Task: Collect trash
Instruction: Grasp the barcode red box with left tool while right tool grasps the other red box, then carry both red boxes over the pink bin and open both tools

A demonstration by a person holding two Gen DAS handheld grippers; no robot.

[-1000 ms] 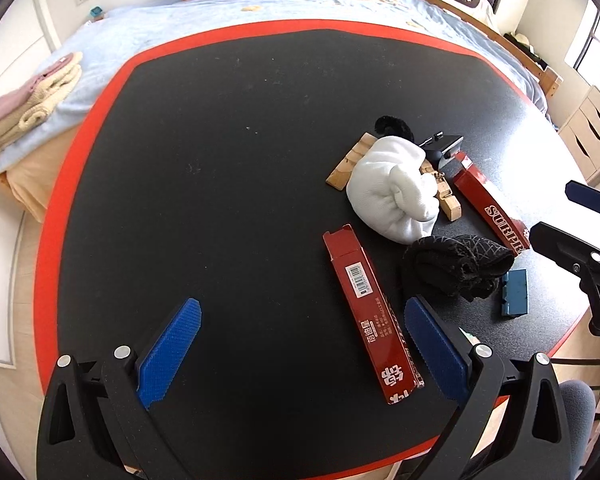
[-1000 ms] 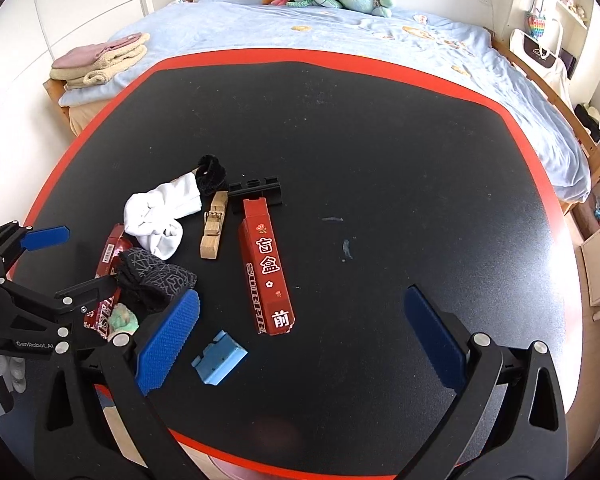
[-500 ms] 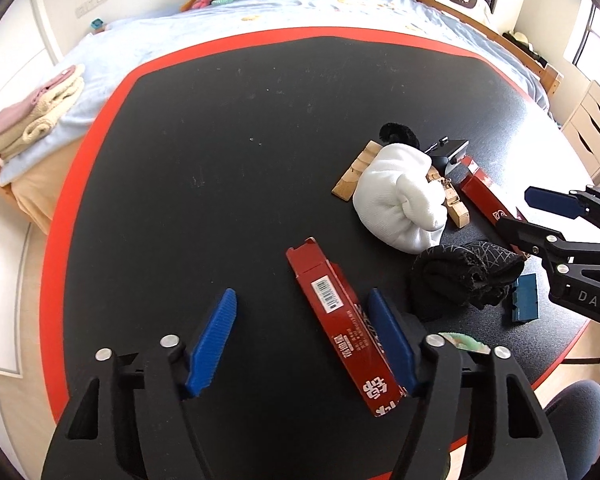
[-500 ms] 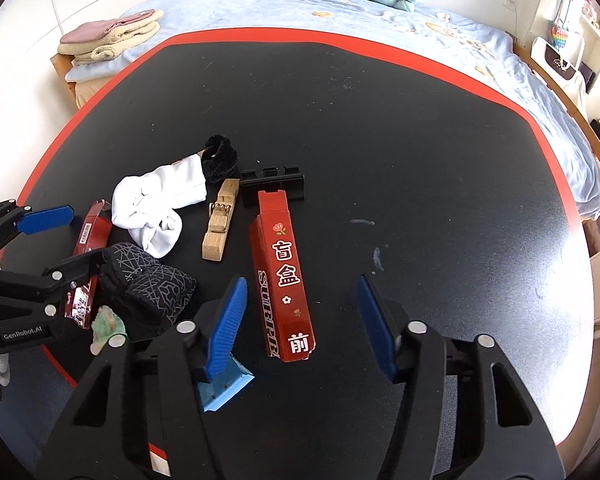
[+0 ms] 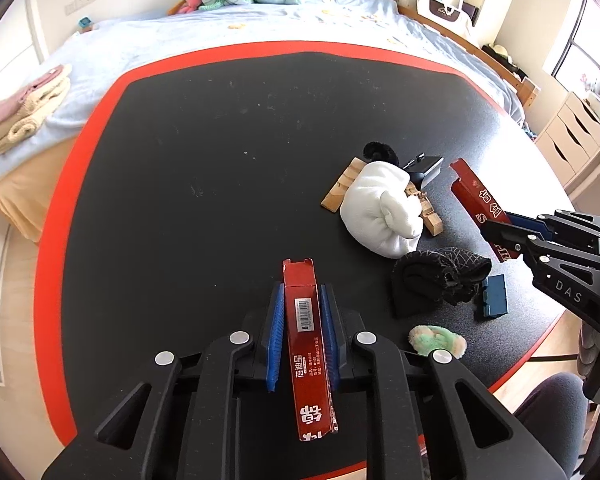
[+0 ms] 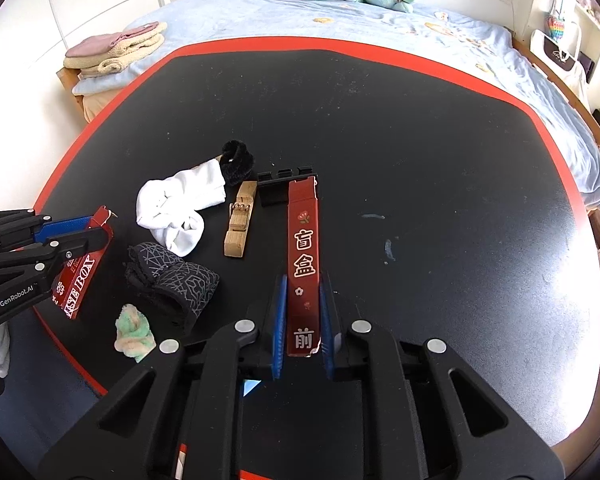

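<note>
- Left tool (image 5: 302,326): its blue pads are closing on a red box with a barcode (image 5: 306,344), which sits between them over the near edge of the worktop (image 5: 204,184).
- Right tool (image 6: 302,320): pressed tight on a second red box (image 6: 303,256), printed with white characters.
- Between the two boxes lie a white sock (image 6: 176,210), a black sock (image 6: 172,280) and a wooden clip (image 6: 240,220).
- A bed (image 6: 340,16) stands behind the worktop.

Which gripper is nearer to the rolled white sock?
Left. The left gripper, closing on a red box, sits just in front of the white sock; the right gripper clamps another box beyond the wooden clip.
</note>
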